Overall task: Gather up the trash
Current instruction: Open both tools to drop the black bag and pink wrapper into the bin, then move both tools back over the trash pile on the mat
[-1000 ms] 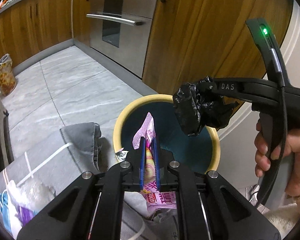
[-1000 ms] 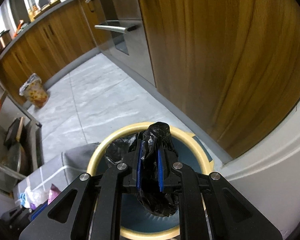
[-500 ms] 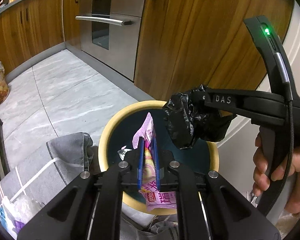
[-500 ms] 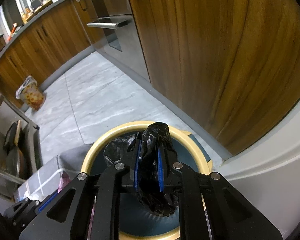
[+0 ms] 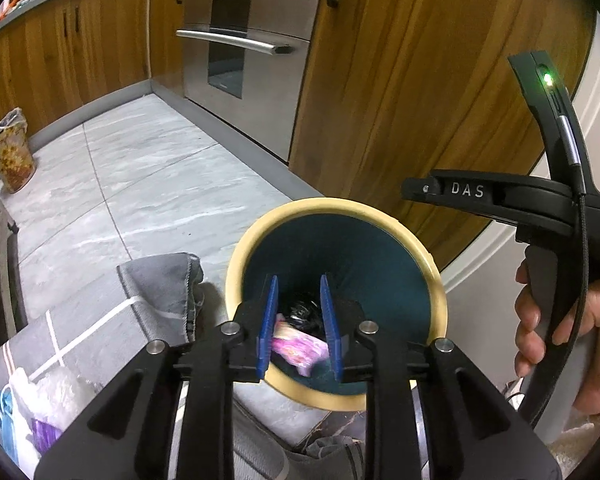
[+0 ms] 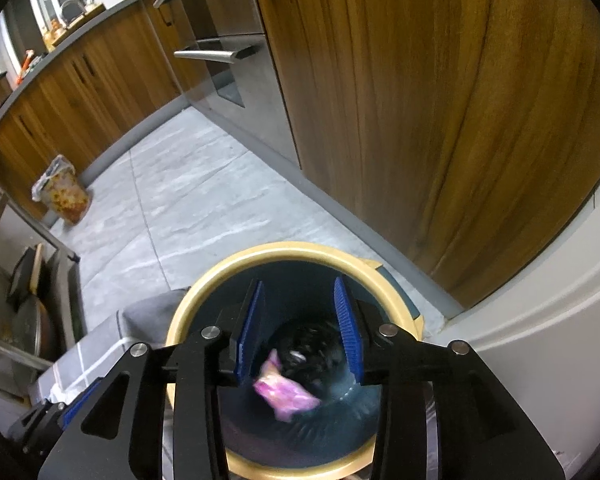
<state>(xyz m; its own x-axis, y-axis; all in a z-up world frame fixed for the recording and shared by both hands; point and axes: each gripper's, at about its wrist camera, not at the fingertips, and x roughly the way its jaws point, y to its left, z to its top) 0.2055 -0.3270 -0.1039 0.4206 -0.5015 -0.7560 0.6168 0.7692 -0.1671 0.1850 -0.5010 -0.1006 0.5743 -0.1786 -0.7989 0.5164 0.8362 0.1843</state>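
The pink wrapper (image 5: 298, 350) and the black bag (image 5: 300, 310) now lie loose inside the bin (image 5: 436, 284); a second ago each was clamped in a gripper above the rim. In the left wrist view we see the wrapper at 6 o'clock on the bin's floor, blurred, with the bag just beyond it toward 12. In the right wrist view the wrapper (image 6: 286, 394) sits at 7 o'clock from the bag (image 6: 312, 354), the two touching or nearly so.

Our left gripper (image 5: 298, 322) has its jaws opening, a narrow gap with nothing pressed between the blue pads. A second ago they pinched the wrapper. Our right gripper (image 6: 300, 330) is opening too, its gap the wider one, and empty where the bag was held.

The right hand (image 5: 556, 320) grips its handle at 3 o'clock. A grey cloth (image 5: 156, 280) lies at 9 o'clock beside the bin, on the tiled floor (image 5: 148, 184).
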